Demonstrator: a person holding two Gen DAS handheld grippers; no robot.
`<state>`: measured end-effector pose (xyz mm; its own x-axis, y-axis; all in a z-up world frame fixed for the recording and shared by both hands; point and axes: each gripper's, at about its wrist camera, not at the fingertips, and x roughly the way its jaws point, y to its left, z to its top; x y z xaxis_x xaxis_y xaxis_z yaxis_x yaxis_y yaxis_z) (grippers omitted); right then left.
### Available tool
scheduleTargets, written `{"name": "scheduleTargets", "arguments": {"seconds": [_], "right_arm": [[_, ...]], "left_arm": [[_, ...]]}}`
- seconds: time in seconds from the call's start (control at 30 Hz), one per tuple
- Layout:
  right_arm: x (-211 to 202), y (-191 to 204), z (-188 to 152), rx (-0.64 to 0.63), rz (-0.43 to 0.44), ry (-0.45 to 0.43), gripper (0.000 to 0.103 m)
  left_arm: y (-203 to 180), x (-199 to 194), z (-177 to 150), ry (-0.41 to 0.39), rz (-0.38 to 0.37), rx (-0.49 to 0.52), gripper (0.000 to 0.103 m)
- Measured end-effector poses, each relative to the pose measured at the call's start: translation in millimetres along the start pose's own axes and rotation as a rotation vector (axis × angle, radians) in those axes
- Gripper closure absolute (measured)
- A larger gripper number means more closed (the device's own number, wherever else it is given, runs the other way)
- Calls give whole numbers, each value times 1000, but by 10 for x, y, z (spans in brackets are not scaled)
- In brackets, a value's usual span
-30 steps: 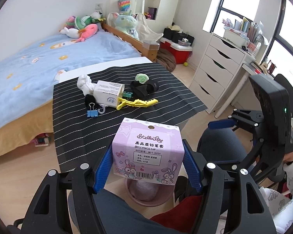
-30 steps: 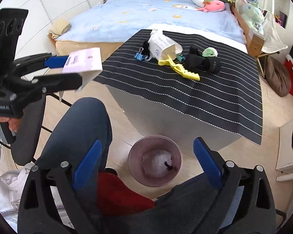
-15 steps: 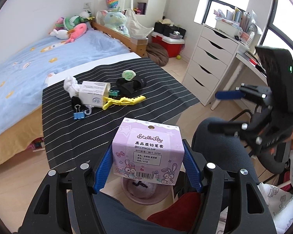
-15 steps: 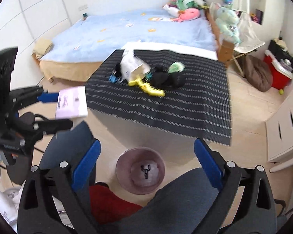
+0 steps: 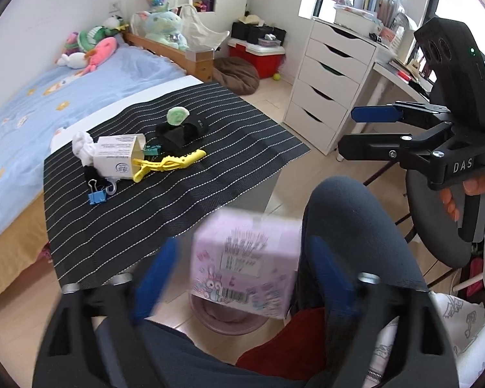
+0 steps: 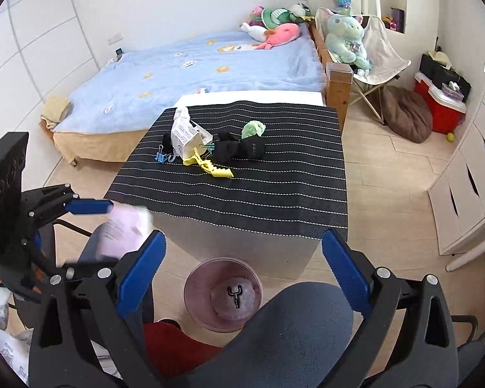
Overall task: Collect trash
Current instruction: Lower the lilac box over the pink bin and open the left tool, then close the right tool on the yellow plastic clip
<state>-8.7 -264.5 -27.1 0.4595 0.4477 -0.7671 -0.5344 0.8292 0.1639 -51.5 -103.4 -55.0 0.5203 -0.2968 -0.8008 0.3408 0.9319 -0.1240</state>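
The left gripper [image 5: 242,278] is held low over the person's lap, its jaws spread wide; the pink box [image 5: 245,262] sits blurred between the blue pads, tilted, with gaps on both sides, so nothing is clamped. It hangs right above the bin [image 5: 229,318], a pinkish round tub on the floor just in front of the table [image 5: 258,148]. Seen from the right wrist, the box [image 6: 123,229] is a pale smear beside the left gripper's upper pad. The right gripper [image 6: 242,262] is held over the knee, pointing across the bin [image 6: 194,287] at the table, jaws wide apart and holding nothing; a small black clip [image 6: 235,294] lies in the bin. A black striped cloth covers the table, which stands against a blue bed [image 6: 194,71] in a bedroom with a white drawer unit [image 5: 326,80]. On the cloth, bunched together: one white carton [image 5: 119,158], one yellow clip [image 5: 168,165], one blue binder clip [image 5: 97,195], one black sock bundle [image 5: 177,134], one green wad [image 5: 177,116] and one white crumpled tissue [image 5: 82,145].
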Motion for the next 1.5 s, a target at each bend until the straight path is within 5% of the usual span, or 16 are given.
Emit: {"name": "scheduleTargets", "arguments": {"seconds": [0.97, 1.5], "right_arm": [[281, 277, 151, -79, 82, 35, 6], [1031, 604, 753, -354, 122, 103, 6]], "left_arm": [[484, -145, 20, -83, 121, -144, 8], [829, -300, 27, -136, 164, -222, 8]]}}
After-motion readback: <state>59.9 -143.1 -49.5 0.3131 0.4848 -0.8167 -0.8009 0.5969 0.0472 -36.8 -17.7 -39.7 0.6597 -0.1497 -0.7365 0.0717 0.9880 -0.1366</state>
